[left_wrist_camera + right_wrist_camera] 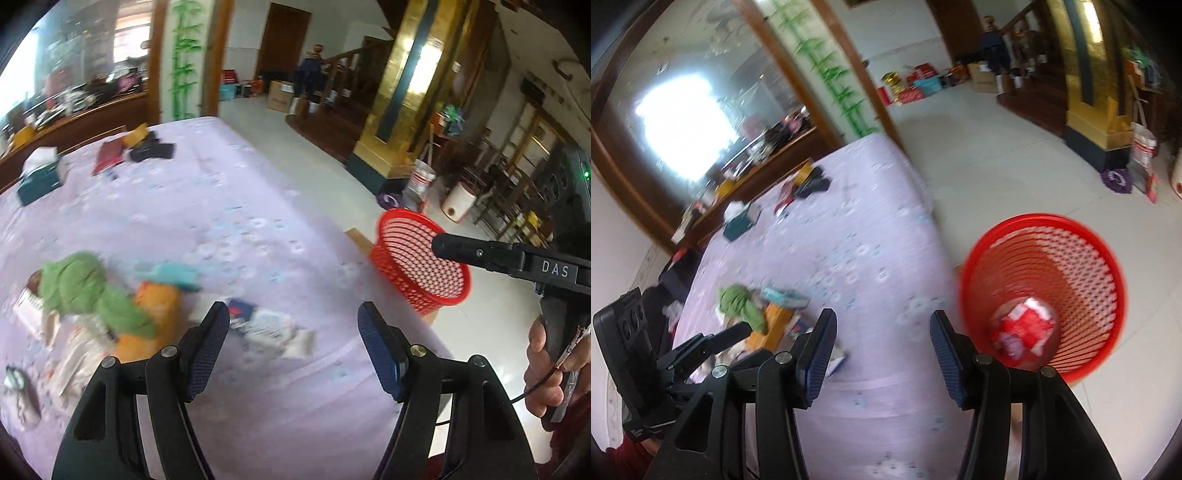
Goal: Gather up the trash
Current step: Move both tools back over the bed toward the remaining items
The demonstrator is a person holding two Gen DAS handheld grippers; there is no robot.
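My table (229,206) wears a lilac floral cloth and stands on a pale tiled floor (295,147); a big mirror (683,110) in a wood frame sits behind the table, a gold pillar (406,92) and a wooden staircase (332,92) farther off. The red mesh basket (1071,266) stands just off the table's right edge, with red-and-white wrapper trash (1027,328) at its bottom. More litter lies on the table's near left: a green cloth (85,284), an orange box (155,314), a teal packet (173,275) and printed wrappers (266,328), all smeared by blur. A teal tissue box (37,181) sits at the table's far left. My left gripper (293,317) is released, nothing between the pads. My right gripper (882,332) is released too, empty. My right hand (546,369) is cut off at the frame edge. A far figure by the stairs is too small to read.
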